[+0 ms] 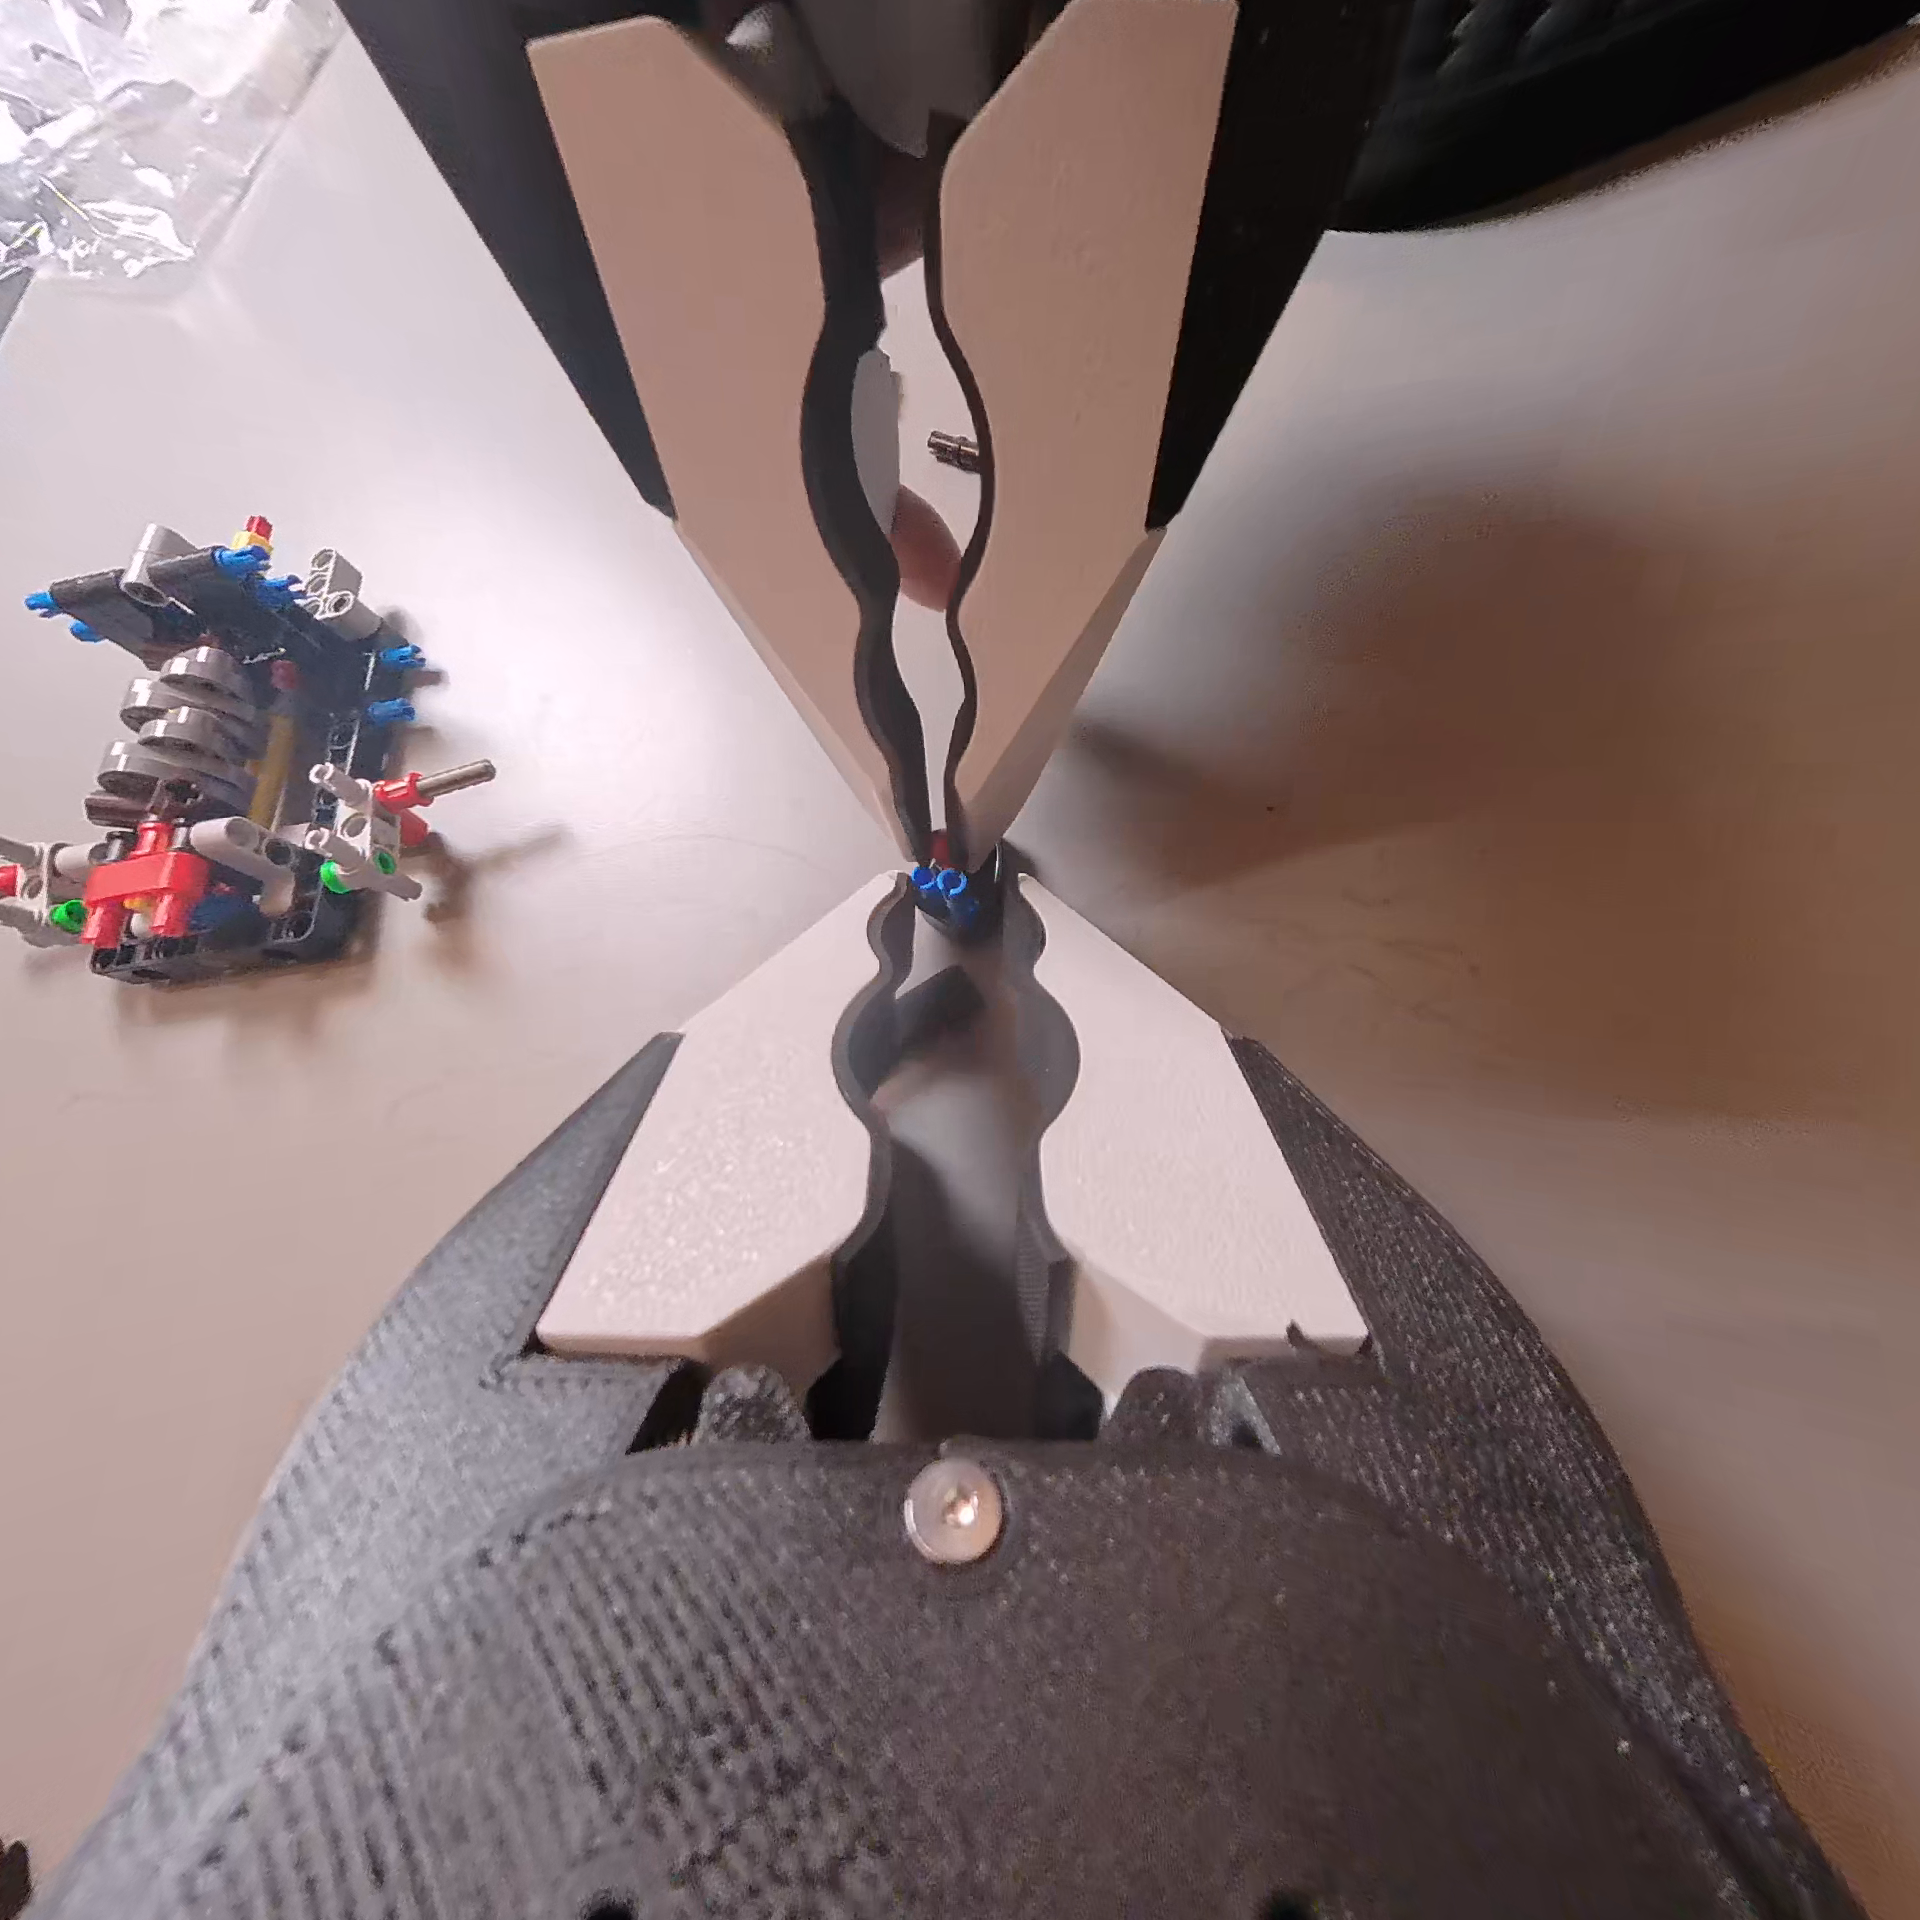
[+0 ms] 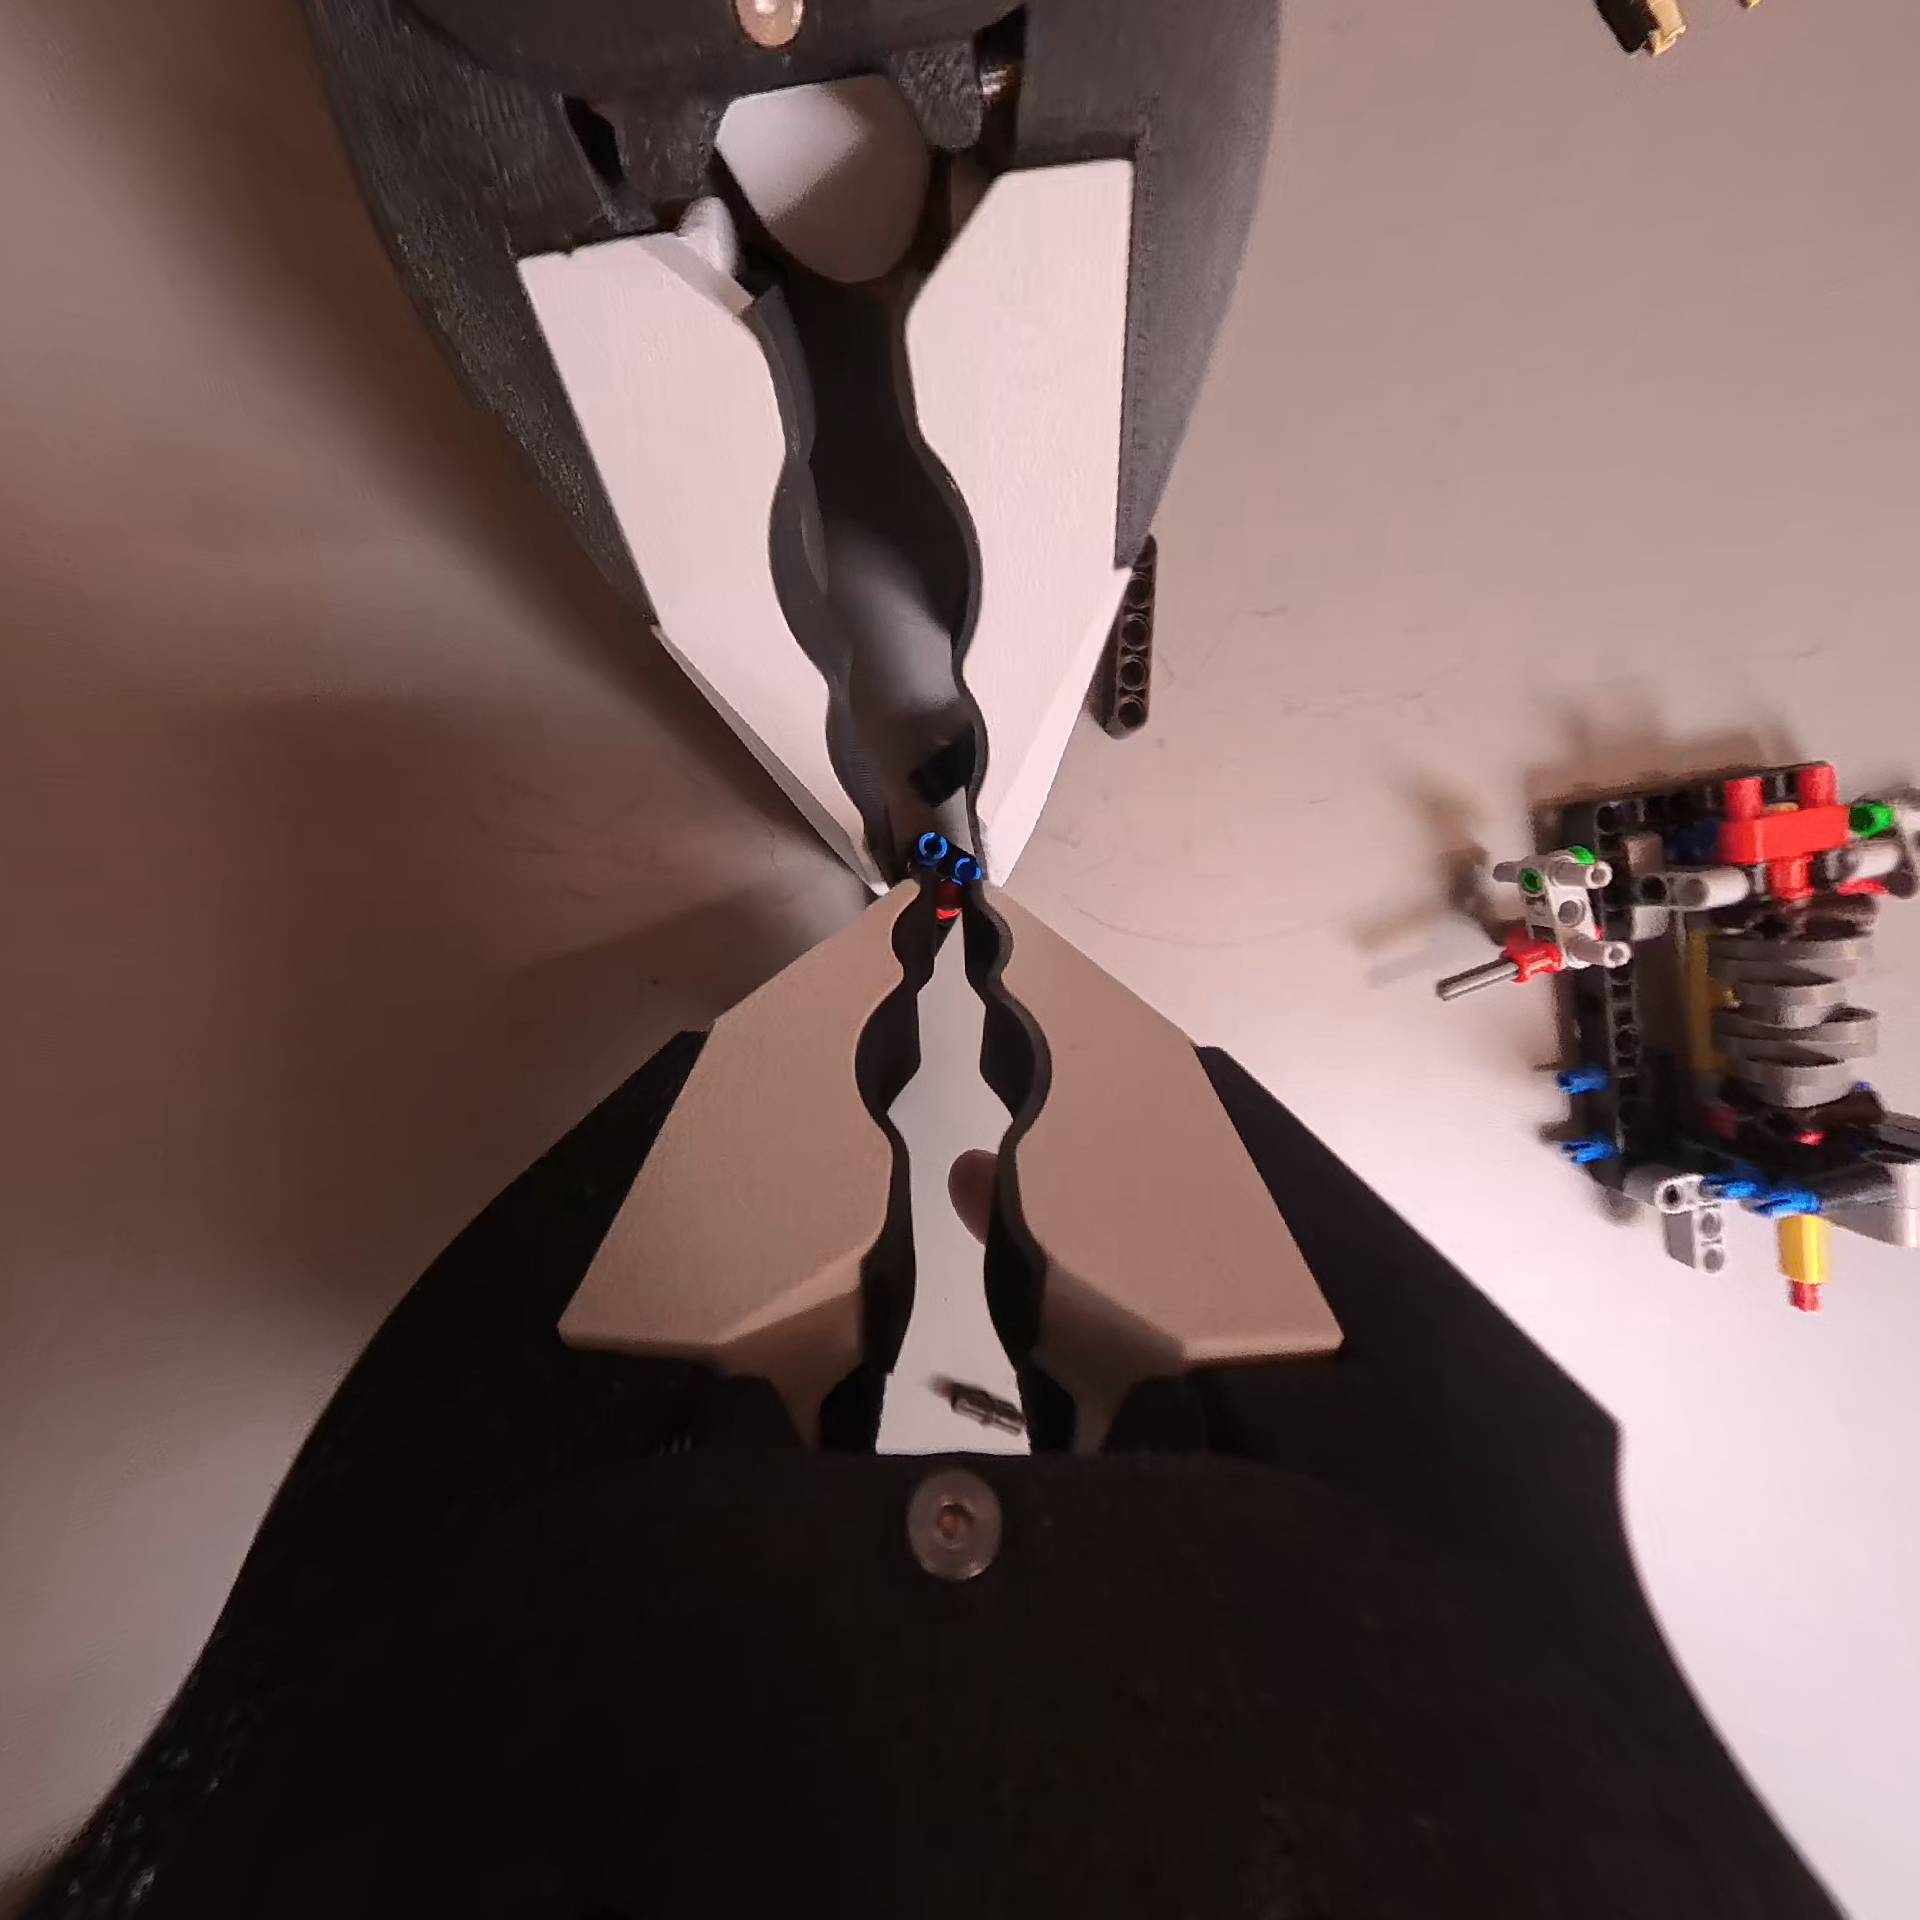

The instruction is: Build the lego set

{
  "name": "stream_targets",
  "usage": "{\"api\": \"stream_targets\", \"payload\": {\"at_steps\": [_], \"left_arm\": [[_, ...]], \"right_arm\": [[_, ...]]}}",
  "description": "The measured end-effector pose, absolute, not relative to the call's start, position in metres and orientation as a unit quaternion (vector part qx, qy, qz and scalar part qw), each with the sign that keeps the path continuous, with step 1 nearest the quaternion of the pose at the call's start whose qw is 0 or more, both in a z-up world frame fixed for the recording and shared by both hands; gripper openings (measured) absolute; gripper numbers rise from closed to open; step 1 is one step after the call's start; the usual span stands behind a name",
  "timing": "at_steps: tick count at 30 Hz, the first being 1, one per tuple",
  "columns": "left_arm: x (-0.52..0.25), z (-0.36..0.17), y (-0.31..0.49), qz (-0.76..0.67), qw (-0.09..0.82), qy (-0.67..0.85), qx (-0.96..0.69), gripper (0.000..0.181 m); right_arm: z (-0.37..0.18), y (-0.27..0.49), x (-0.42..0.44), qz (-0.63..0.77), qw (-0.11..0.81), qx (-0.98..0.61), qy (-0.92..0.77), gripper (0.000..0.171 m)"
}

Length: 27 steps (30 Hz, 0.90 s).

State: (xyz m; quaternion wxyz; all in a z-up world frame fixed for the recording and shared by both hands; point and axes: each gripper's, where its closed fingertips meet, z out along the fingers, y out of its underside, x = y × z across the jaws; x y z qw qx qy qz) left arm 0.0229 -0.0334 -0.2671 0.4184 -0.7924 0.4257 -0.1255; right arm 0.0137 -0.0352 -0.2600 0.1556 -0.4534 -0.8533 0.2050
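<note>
Left wrist view: the left gripper (image 1: pixel 948 896) pinches a small grey piece carrying two blue pins (image 1: pixel 940 885), tip to tip with the right gripper (image 2: pixel 940 902), which nips a small red piece (image 2: pixel 945 900) at its tips. The half-built lego model (image 1: pixel 223 769) sits on the table (image 1: pixel 1558 935) well off to the left gripper's left. Mating the parts well likely needs axes aligned and a straight, gentle push.

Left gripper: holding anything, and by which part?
Left gripper is shut on a small dark piece with blue pins, pinched at the pin end. Right gripper nips a red part against it.
</note>
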Motion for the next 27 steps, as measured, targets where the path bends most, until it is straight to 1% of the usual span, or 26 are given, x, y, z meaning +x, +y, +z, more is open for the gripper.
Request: {"api": "stream_targets", "payload": {"at_steps": [1,11,20,23,27], "left_arm": [[0.0228,-0.2671,-0.0335,-0.126,0.418,0.425,-0.793,0.014],[0.0229,-0.2672,-0.0341,-0.129,0.417,0.424,-0.794,0.014],[0.0229,-0.2674,-0.0343,-0.129,0.416,0.419,-0.797,0.014],[0.0218,-0.2675,-0.0333,-0.127,0.416,0.415,-0.799,0.014],[0.0212,-0.2675,-0.0327,-0.124,0.416,0.415,-0.799,0.014]], "right_arm": [[-0.2598,-0.035,0.0136,0.215,0.153,-0.462,-0.847,0.001],[-0.2596,-0.0337,0.0141,0.288,0.15,-0.509,-0.797,0.002],[-0.2599,-0.0332,0.0152,0.233,0.197,-0.451,-0.839,0.002],[-0.2596,-0.0327,0.014,0.185,0.228,-0.416,-0.86,0.002],[-0.26,-0.0322,0.014,0.176,0.218,-0.412,-0.867,0.002]]}}
